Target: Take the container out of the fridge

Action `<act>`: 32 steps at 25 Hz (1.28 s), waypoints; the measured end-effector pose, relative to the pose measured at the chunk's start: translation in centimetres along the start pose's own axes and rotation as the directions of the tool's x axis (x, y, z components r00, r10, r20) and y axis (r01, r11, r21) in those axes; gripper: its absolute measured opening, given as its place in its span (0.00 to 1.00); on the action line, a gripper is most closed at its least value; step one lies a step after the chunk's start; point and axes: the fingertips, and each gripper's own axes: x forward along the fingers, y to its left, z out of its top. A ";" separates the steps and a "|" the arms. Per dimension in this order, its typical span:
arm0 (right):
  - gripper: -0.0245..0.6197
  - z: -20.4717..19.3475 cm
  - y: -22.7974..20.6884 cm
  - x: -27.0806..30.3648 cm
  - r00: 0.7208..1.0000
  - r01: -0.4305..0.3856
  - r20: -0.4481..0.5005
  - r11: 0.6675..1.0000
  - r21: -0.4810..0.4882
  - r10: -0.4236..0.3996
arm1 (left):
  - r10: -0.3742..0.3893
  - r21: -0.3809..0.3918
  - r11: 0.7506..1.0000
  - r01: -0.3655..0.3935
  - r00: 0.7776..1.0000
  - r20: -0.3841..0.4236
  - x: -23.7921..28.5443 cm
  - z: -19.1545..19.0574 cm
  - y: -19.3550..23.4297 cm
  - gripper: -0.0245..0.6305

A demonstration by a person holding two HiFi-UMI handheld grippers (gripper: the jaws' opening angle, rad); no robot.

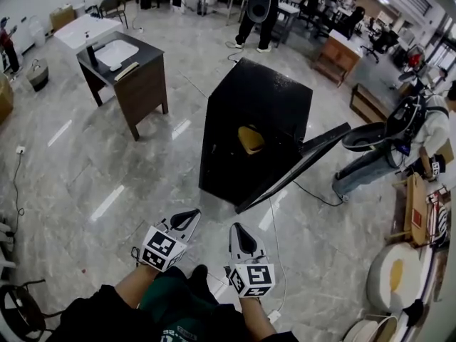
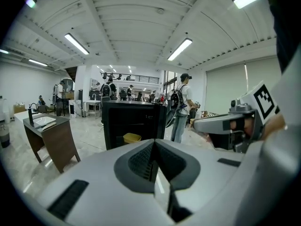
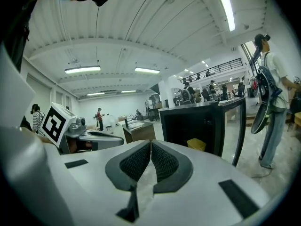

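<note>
item: container (image 1: 250,139), yellow, squat. it is sitting low inside the fridge (image 1: 253,112), toward the back of the dark compartment. its long axis is not showing from here.

fridge: black, standing on the floor (image 1: 107,177). its door (image 1: 299,166) is hanging wide open to the right, leaving the mouth facing the person.

left gripper (image 1: 187,218): held low near the body. its fingers (image 2: 141,160) are pressing flat together and holding nothing.

right gripper (image 1: 239,228): held just beside the left one, its fingers (image 3: 165,163) also meeting with nothing between them.

relation: the container is lying straight ahead of both grippers and well apart from them, with open floor between. in the head view it is lining up almost directly beyond the right gripper, while the left one is sitting off to its left. the right gripper therefore seems the nearer and straighter choice, though the open door is flanking its side of the approach.

judgement: the task is only beginning. the next move is calling for a walk forward, a low reach into the compartment, and fingers parting before they arrive.
</note>
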 end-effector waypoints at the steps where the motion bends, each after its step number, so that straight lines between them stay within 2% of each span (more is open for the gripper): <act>1: 0.09 -0.1 -0.6 0.1 1.000 0.004 -0.002 1.000 0.005 -0.004 | 0.000 0.000 1.000 0.000 1.000 -0.004 0.5 -0.1 0.0 0.06; 7: 0.09 0.0 -2.9 1.2 1.000 0.025 -0.008 1.000 0.019 -0.025 | -0.016 -0.017 1.000 0.015 1.000 -0.022 2.7 -0.1 0.4 0.06; 17: 0.09 0.2 -5.1 5.6 0.997 0.070 -0.018 0.996 0.050 -0.069 | -0.048 -0.019 0.999 0.047 0.998 -0.041 6.7 0.3 3.5 0.06; 22: 0.09 0.1 -5.5 7.1 0.995 0.093 -0.031 0.995 0.047 -0.092 | -0.029 -0.039 0.999 0.026 0.997 -0.078 10.0 -0.3 5.9 0.06; 27: 0.09 0.4 -6.9 8.1 0.990 0.135 -0.039 0.989 0.064 -0.132 | -0.056 -0.048 0.998 0.051 0.992 -0.109 14.4 -0.9 7.3 0.06; 29: 0.09 0.4 -7.6 8.2 0.986 0.161 -0.046 0.984 0.079 -0.158 | -0.074 -0.042 0.997 0.070 0.989 -0.129 16.2 -1.2 7.5 0.08; 32: 0.09 0.2 -8.8 8.6 0.980 0.192 -0.058 0.978 0.084 -0.188 | -0.098 -0.053 0.994 0.091 0.984 -0.151 19.0 -1.7 8.0 0.16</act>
